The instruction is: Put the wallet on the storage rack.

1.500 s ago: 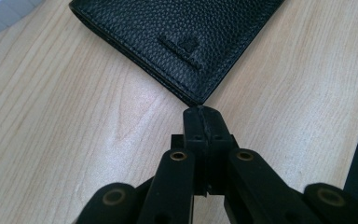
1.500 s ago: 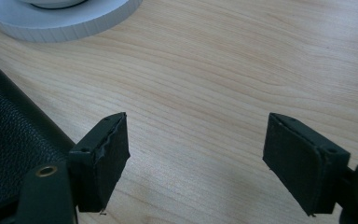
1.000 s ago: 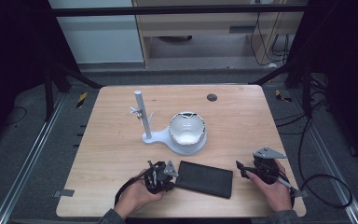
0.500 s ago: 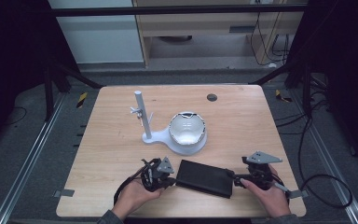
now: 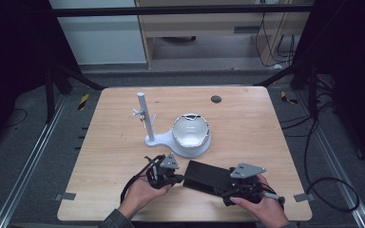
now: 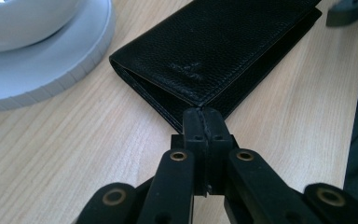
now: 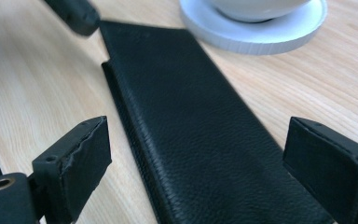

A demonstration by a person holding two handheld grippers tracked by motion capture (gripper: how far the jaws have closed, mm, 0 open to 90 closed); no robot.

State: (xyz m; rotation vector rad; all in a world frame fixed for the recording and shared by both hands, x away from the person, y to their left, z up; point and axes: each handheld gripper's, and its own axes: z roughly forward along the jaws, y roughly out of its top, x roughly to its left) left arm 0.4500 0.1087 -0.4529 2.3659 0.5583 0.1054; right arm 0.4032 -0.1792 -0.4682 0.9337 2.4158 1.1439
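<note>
High view: left gripper (image 5: 177, 176), jaws closed, touches black wallet (image 5: 209, 176) corner; right gripper (image 5: 228, 186) straddles it (jaws just opening, pads clear).

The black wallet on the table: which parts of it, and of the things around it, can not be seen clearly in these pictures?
- Black wallet: in the high view the right tool covers its near end.
- Wallet's corner at the left tool: in the left gripper view the shut jaws hide whether they touch it.
- Wallet's contents: it lies closed.
- White bowl stand: cut off by the top edge in both gripper views.
- Dark round spot: too small to identify.
</note>
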